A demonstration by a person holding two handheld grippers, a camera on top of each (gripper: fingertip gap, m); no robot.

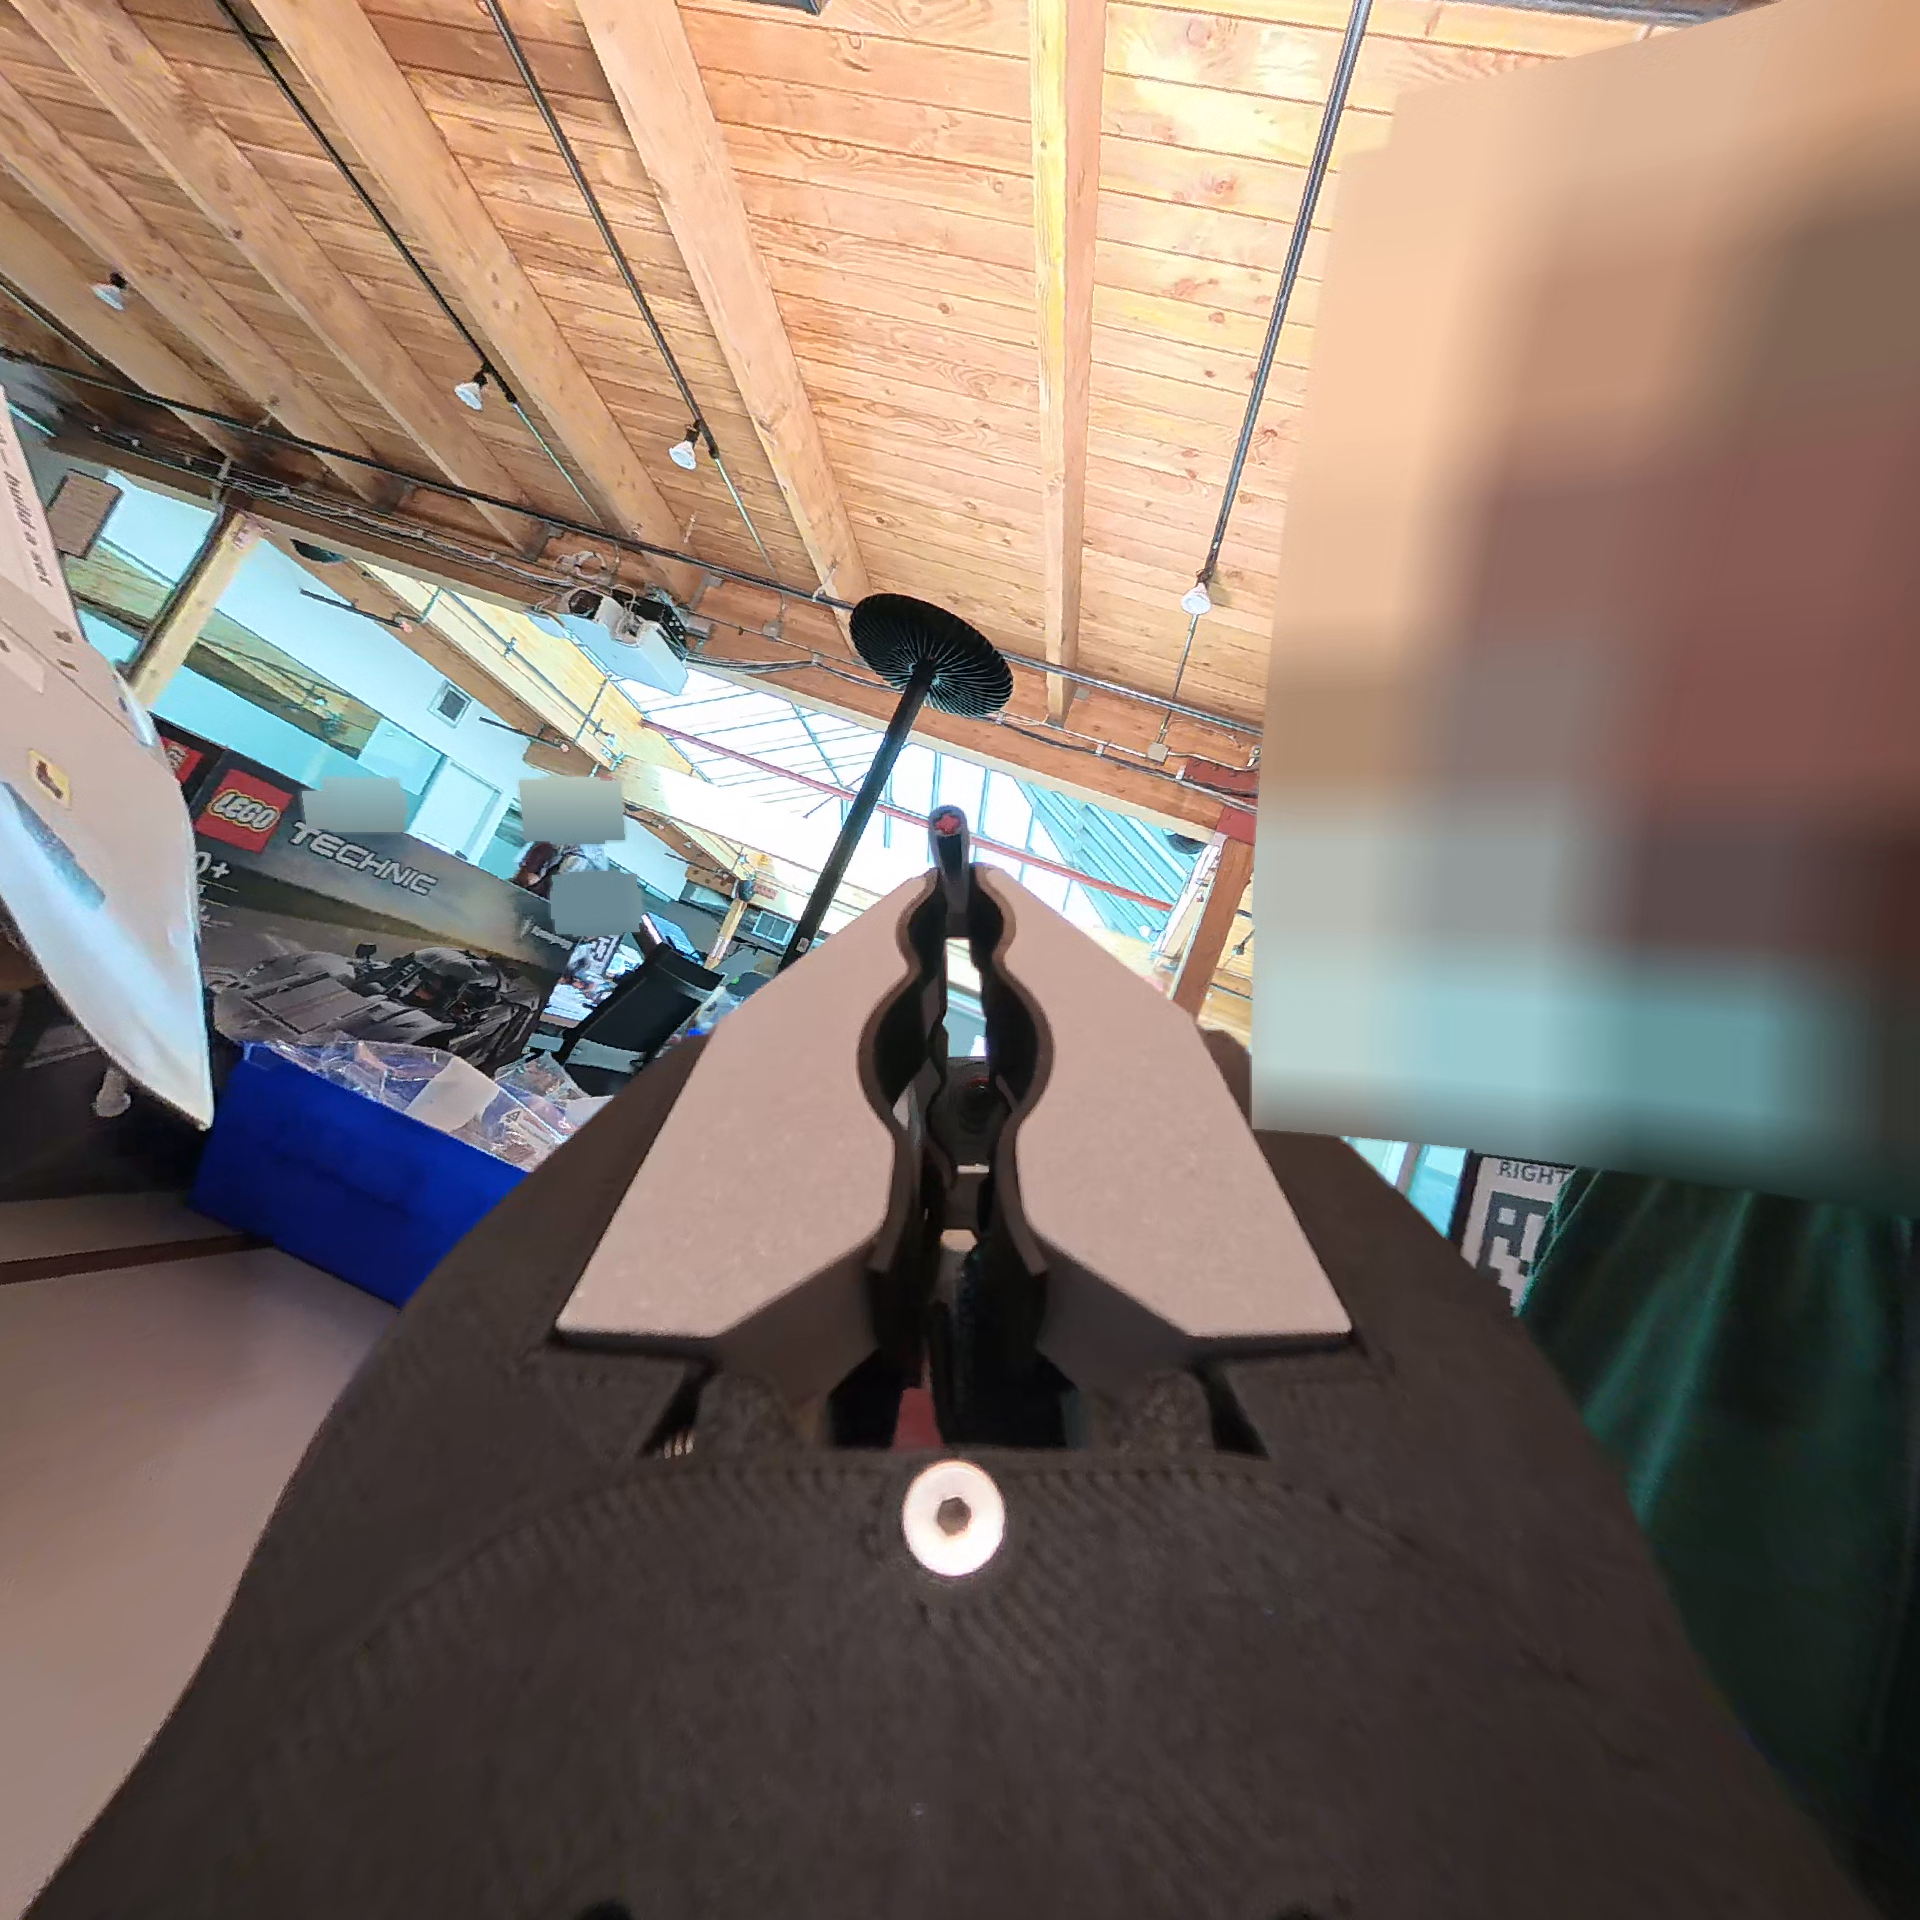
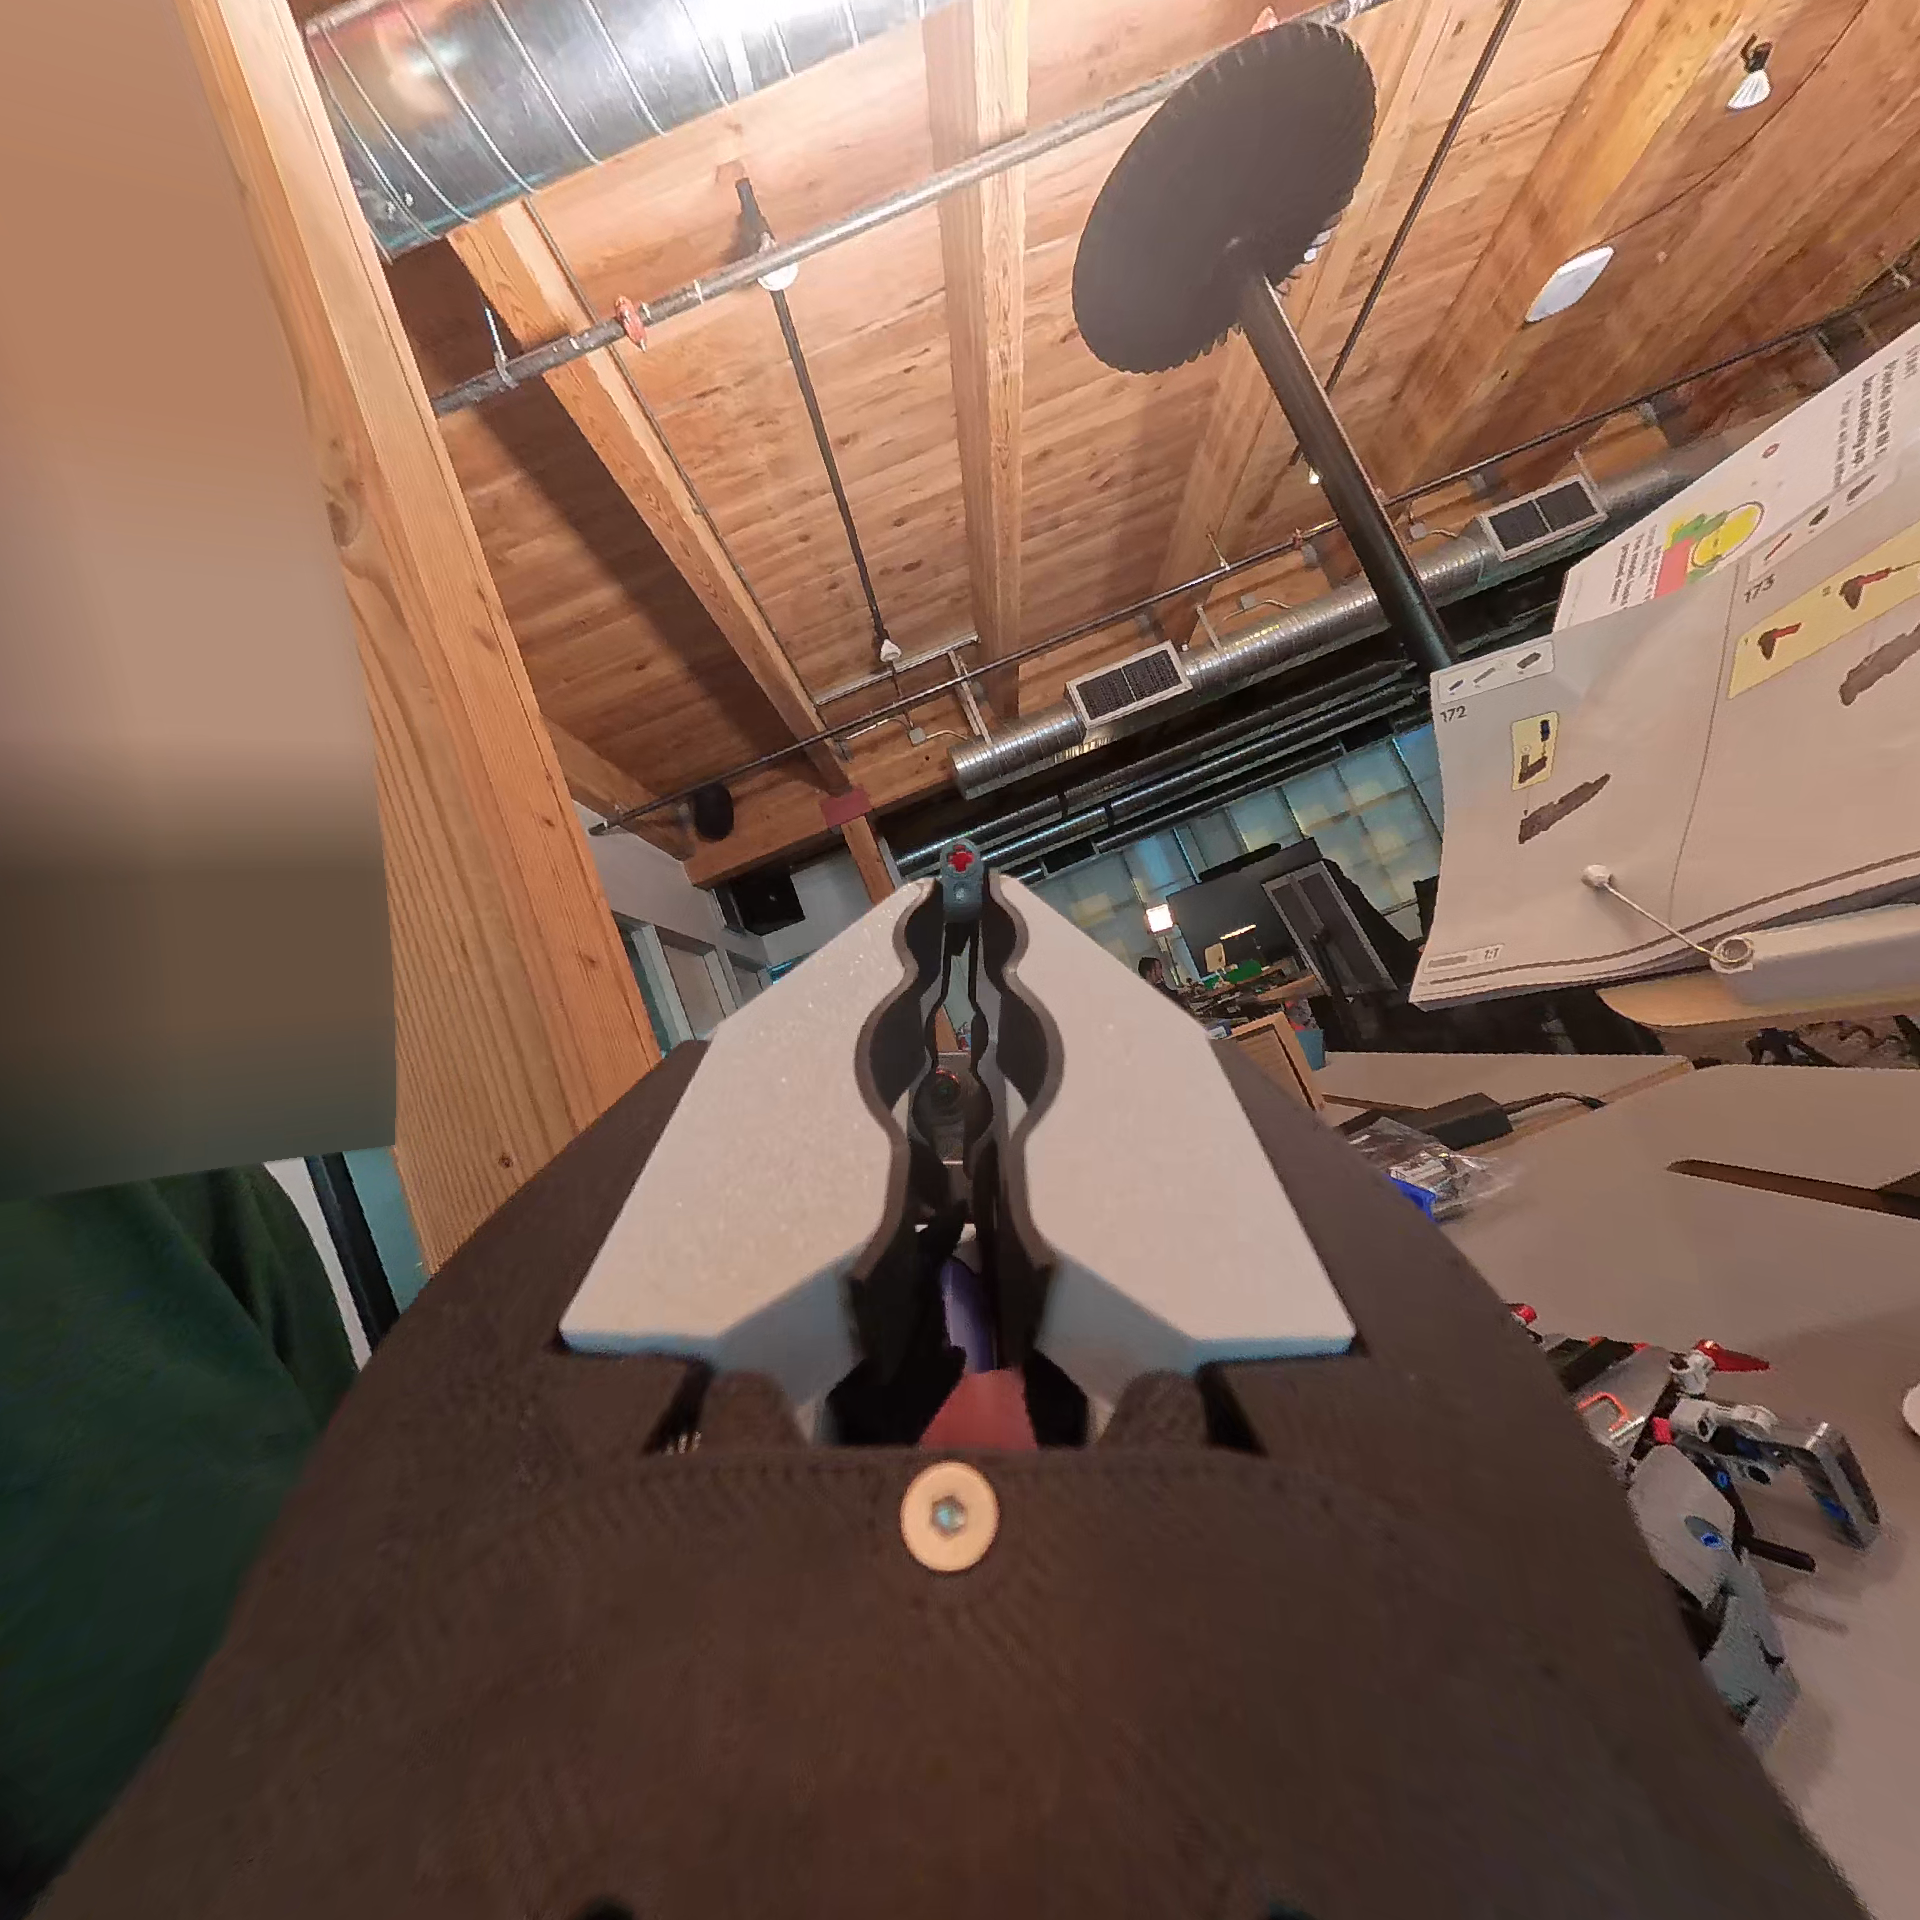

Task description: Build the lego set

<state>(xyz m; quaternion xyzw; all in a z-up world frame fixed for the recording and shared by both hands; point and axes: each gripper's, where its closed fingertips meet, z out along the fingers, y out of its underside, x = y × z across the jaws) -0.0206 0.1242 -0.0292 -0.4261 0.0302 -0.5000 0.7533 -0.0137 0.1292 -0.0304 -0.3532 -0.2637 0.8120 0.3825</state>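
Observation:
Both grippers point steeply upward toward the wooden ceiling. My left gripper (image 1: 951, 881) has its grey fingers (image 1: 790, 1091) closed on a small dark grey lego piece with a red cross axle end (image 1: 948, 831) that sticks out past the tips. My right gripper (image 2: 961, 888) is likewise closed on a small grey lego piece with a red cross axle end (image 2: 961, 868). In each view a camera lens shows through the gap between the fingers, so the two grippers face each other closely. I cannot tell whether they share one piece.
A partly built grey, black and red lego model (image 2: 1714, 1455) lies on the grey table (image 2: 1662, 1195) at the right, by a bag of parts (image 2: 1434, 1174). An open instruction booklet (image 2: 1662, 779) stands behind. A lego box (image 1: 343, 883) and blue bin (image 1: 343, 1174) are at the left.

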